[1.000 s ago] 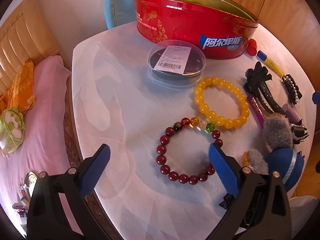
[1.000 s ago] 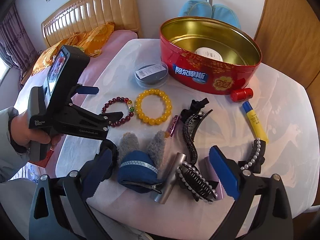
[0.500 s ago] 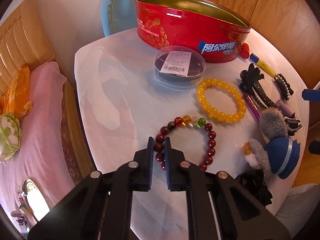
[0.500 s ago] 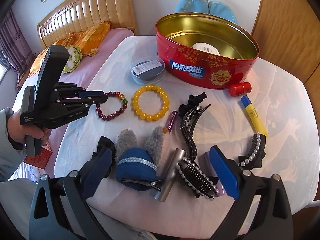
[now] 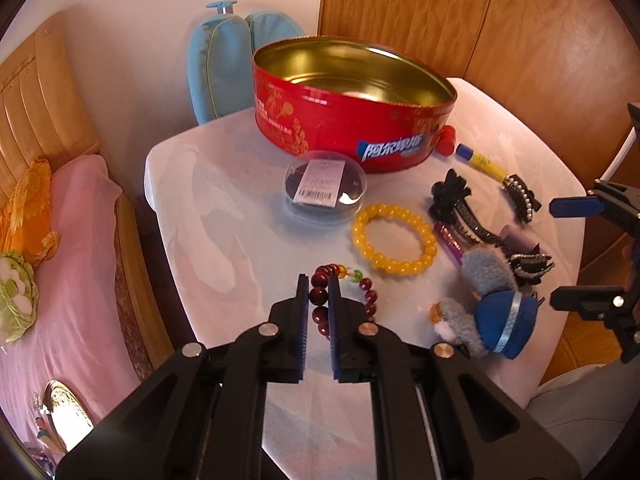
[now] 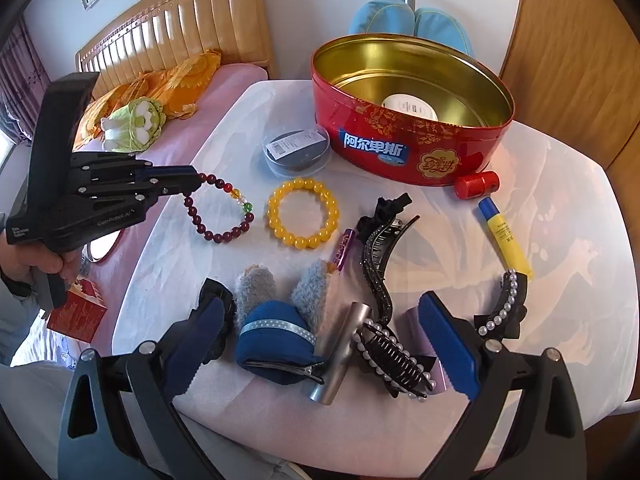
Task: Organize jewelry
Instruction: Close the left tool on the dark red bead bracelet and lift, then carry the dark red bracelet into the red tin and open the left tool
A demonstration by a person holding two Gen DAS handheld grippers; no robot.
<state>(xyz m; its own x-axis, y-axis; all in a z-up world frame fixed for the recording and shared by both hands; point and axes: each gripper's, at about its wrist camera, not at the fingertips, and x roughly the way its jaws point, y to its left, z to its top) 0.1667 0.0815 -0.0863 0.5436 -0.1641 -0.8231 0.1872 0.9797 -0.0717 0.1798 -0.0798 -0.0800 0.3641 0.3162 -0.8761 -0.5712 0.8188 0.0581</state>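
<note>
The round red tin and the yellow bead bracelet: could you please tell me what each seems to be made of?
The round red tin looks like thin printed metal: glossy red outside, shiny gold inside. The yellow bead bracelet looks like glossy, slightly translucent resin or glass beads; which one cannot be told.

The left claw (image 5: 319, 304) hides part of the dark red bracelet (image 5: 320, 314); the clear case's (image 5: 325, 189) label is unreadable.

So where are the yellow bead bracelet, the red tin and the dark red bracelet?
yellow bracelet (image 6: 303, 213): right wrist view, bottom beads.
red tin (image 6: 400, 136): right wrist view, front wall.
dark red bracelet (image 5: 319, 293): left wrist view, clamped bead.
</note>
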